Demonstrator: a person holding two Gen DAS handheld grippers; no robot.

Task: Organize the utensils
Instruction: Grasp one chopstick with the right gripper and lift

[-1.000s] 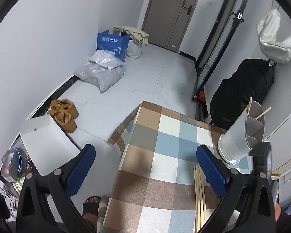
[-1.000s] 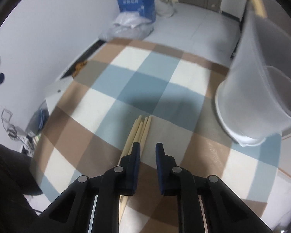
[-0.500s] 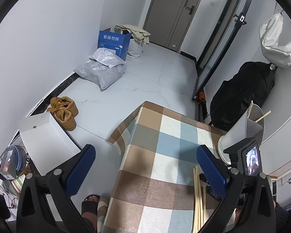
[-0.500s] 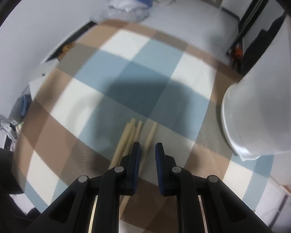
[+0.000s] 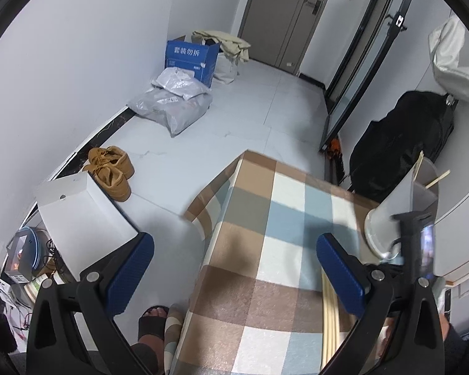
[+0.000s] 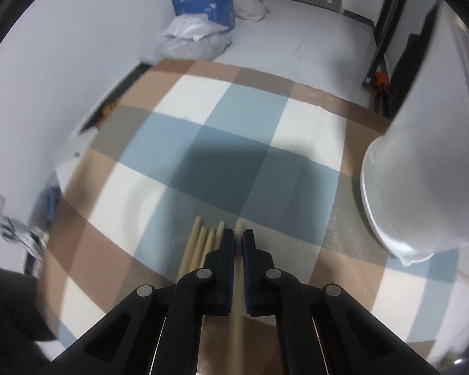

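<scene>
Several pale wooden chopsticks [image 6: 200,243] lie side by side on the checked tablecloth [image 6: 203,143]. My right gripper [image 6: 238,237] is low over them, its jaws closed around the rightmost chopstick [image 6: 239,226], which runs between the pads. A white utensil holder [image 6: 422,172] stands to the right; in the left wrist view the holder [image 5: 403,206] has two chopsticks in it. My left gripper [image 5: 234,262] is open and empty, held above the table's left edge. The chopsticks also show in the left wrist view [image 5: 330,309].
The table [image 5: 265,218] drops off to the floor on the left. On the floor are a white box [image 5: 81,206], brown shoes [image 5: 112,172], grey bags [image 5: 172,106] and a blue carton [image 5: 190,56]. A black bag [image 5: 403,143] leans behind the table.
My right gripper has lowered onto the chopsticks and narrowed its jaws around the rightmost one. The left gripper has stayed open and nearly still.
</scene>
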